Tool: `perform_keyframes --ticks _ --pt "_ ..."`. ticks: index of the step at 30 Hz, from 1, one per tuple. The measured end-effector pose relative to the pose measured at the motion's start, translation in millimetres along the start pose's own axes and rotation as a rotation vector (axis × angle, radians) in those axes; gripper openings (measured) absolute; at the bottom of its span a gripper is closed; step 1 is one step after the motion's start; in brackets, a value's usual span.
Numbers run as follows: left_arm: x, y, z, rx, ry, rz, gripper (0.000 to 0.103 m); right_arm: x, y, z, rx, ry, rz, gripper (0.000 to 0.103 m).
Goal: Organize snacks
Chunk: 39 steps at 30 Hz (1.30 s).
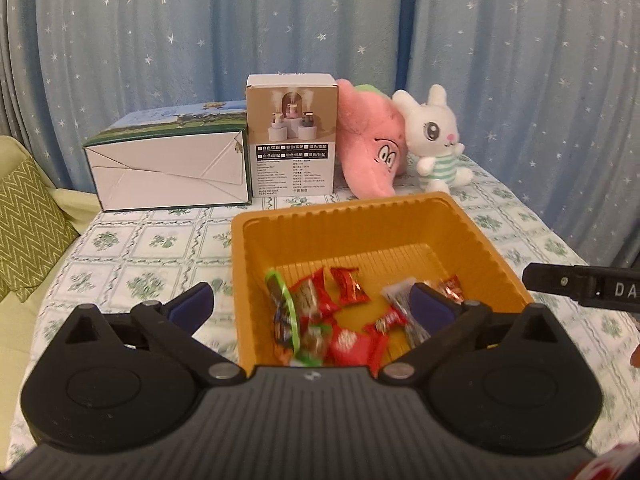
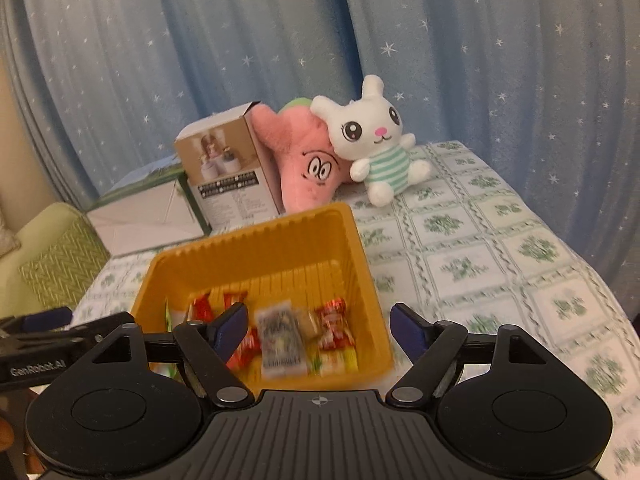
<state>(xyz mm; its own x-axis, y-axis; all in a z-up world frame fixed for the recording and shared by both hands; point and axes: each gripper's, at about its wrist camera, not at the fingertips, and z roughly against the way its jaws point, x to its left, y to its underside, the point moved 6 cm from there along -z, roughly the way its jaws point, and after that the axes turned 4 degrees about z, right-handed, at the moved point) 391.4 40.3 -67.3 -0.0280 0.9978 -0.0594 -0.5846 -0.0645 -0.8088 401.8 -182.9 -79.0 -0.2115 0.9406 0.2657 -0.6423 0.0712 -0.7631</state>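
Observation:
An orange plastic tray (image 1: 360,216) stands on the table and holds several wrapped snacks (image 1: 348,288), mostly red, with one green-edged packet (image 1: 286,312). It also shows in the right wrist view (image 2: 256,248), with snacks (image 2: 280,340) inside. My left gripper (image 1: 312,304) is open and empty, its jaws wide, straddling the tray's near left wall. My right gripper (image 2: 320,328) is open and empty, straddling the tray's near right corner. Part of the right gripper (image 1: 584,286) shows at the right edge of the left wrist view.
At the back stand a white and green carton (image 1: 168,168), a brown product box (image 1: 292,136), a pink plush (image 1: 372,148) and a white bunny plush (image 1: 436,140). A floral tablecloth (image 2: 500,264) covers the table. A green cushion (image 1: 28,216) lies left. Blue starred curtains hang behind.

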Motion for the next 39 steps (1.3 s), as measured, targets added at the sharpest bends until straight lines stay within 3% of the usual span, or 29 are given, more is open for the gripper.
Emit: perform_keyframes --ticks 5,11,25,39 --pt "0 17 48 -0.005 0.039 0.051 0.103 1 20 37 0.028 0.006 -0.009 0.078" --pt "1 43 111 0.017 0.005 0.091 0.103 8 39 91 0.072 0.019 -0.006 0.078" --pt "-8 75 251 0.028 -0.048 0.109 0.103 64 68 224 0.072 0.010 0.077 0.078" --pt "-27 101 327 0.018 -0.065 0.077 0.103 78 102 313 0.038 0.053 0.112 0.078"
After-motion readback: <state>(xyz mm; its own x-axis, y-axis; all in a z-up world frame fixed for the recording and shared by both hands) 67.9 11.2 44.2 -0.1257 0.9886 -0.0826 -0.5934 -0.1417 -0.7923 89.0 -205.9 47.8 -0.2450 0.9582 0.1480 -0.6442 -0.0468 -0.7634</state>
